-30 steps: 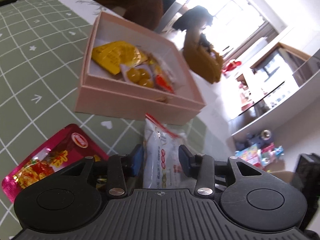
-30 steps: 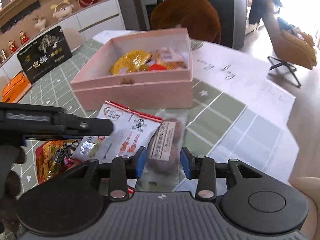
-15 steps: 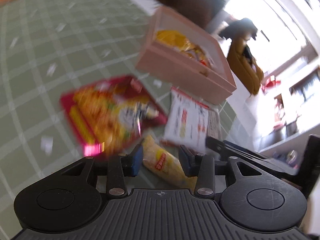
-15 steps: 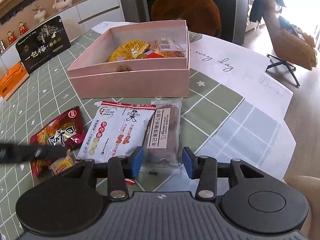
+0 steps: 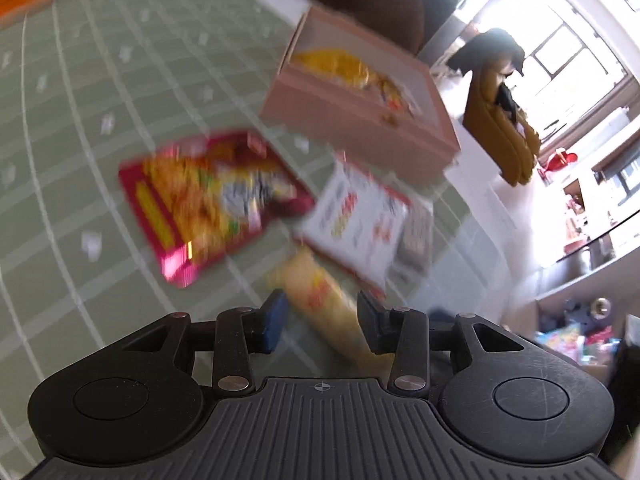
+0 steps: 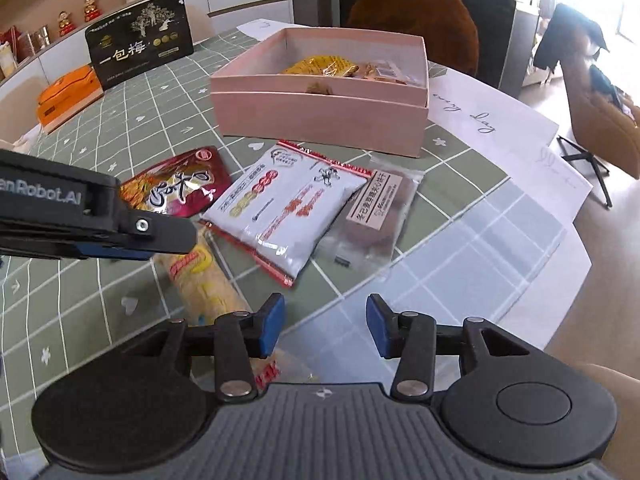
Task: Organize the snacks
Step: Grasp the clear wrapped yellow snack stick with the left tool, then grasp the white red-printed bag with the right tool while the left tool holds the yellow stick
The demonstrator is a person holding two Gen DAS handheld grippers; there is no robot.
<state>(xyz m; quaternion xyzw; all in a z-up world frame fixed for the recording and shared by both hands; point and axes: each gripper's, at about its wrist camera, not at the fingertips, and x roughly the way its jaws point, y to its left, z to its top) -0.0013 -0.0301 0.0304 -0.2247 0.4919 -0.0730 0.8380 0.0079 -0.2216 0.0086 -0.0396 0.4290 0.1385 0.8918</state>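
Nearby, yellow snack (image 5: pixel 320 300) between left tongs (image 5: pixel 320 322)

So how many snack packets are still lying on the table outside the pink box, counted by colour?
Red packet: 1
White packet with red edges: 1
Clear packet with a brown snack: 1
Yellow packet: 1
Total: 4 on the table. The ones inside the pink box overlap too much to count.
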